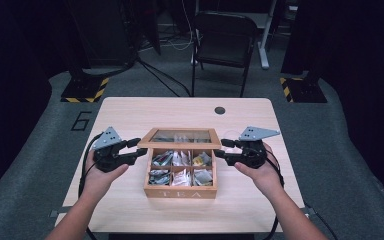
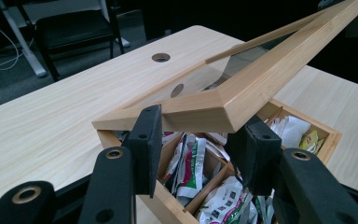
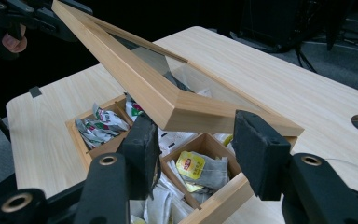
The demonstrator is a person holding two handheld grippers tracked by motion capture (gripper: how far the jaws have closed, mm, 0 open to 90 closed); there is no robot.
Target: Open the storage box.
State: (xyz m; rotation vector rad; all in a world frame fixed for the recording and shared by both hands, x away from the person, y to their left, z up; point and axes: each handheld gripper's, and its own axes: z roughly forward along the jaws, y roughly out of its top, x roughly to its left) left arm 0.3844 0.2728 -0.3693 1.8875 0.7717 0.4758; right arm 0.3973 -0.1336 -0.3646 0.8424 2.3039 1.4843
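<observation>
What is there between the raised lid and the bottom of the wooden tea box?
Tea bag packets fill the compartments of the tea box under the raised glass lid; nothing else sits between them. The two gripper views show this best.

Light wooden tea box (image 1: 180, 192), glass-paned lid (image 1: 180, 137), black tools, grey plates, pale wood table (image 1: 130, 107), yellow-black hazard stripes (image 1: 86, 92)

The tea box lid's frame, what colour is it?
Light natural wood around a clear pane; the lid shows best in the right gripper view.
</observation>
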